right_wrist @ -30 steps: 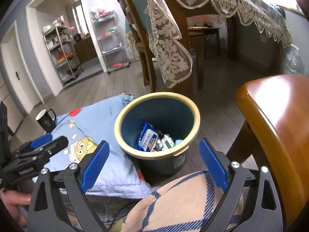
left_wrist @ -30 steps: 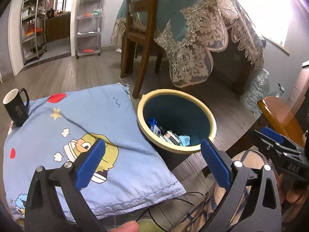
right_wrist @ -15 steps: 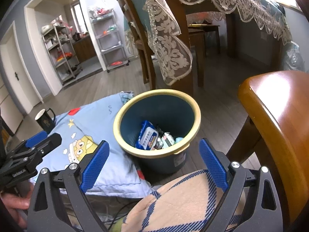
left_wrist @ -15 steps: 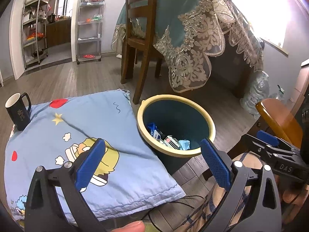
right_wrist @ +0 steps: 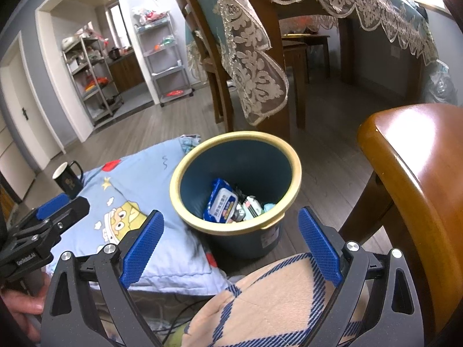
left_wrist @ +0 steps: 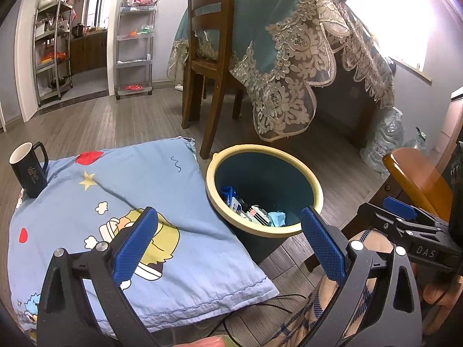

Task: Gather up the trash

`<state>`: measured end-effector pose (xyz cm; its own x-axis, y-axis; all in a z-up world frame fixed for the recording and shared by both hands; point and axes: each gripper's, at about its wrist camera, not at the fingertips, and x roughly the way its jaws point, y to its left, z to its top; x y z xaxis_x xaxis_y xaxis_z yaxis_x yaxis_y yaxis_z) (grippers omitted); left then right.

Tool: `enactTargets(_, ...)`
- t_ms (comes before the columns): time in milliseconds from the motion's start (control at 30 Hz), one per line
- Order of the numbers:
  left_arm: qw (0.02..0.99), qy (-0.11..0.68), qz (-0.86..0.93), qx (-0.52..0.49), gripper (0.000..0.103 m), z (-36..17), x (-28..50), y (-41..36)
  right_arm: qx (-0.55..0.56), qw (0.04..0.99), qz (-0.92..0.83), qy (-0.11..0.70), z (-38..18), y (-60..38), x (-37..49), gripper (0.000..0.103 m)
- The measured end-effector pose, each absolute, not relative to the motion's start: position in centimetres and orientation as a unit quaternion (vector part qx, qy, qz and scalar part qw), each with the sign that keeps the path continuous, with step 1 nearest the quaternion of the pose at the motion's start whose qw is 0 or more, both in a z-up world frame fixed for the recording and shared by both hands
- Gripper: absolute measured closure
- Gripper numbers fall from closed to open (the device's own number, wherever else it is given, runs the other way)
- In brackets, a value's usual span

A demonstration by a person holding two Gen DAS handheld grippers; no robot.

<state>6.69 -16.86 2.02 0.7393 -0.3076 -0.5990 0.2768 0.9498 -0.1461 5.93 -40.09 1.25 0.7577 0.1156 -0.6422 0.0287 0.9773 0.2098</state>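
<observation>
A dark blue bin with a cream rim (left_wrist: 315, 185) (right_wrist: 292, 156) stands on the floor beside a pillow. Inside lie a blue wipes pack (right_wrist: 221, 202) (left_wrist: 230, 198), small wrappers (right_wrist: 250, 206) and a crumpled light-blue scrap (left_wrist: 277, 219). My left gripper (left_wrist: 228, 244) is open and empty, held above the pillow's near edge and the bin's near rim. My right gripper (right_wrist: 230, 241) is also open and empty, just short of the bin, over a knee under a checked blanket (right_wrist: 272, 297). Each gripper shows at the edge of the other's view.
A light-blue cartoon pillow (left_wrist: 110, 219) (right_wrist: 130, 190) lies left of the bin, with a black mug (left_wrist: 29, 170) (right_wrist: 68, 177) at its far corner. A wooden chair (right_wrist: 413, 179) stands right. A lace-clothed table (left_wrist: 289, 57) and chair (left_wrist: 208, 57) stand behind. Cables (left_wrist: 260, 312) run below.
Both grippers have tilted up a little, so the bin and pillow sit lower in each view. Both stay open and empty.
</observation>
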Motion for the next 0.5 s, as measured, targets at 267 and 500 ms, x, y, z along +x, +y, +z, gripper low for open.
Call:
enactTargets(267, 0.932, 0.325, -0.157, -0.023, 0.006, 2.05, 6.72, -16.81, 0.104, 0.932, 0.024, 0.348, 1.22, -40.09, 5.91, 0.010)
enactTargets(500, 0.932, 0.325, -0.158, -0.023, 0.006, 2.05, 6.73, -16.80, 0.104, 0.931, 0.024, 0.348, 1.23, -40.11, 5.93, 0.010)
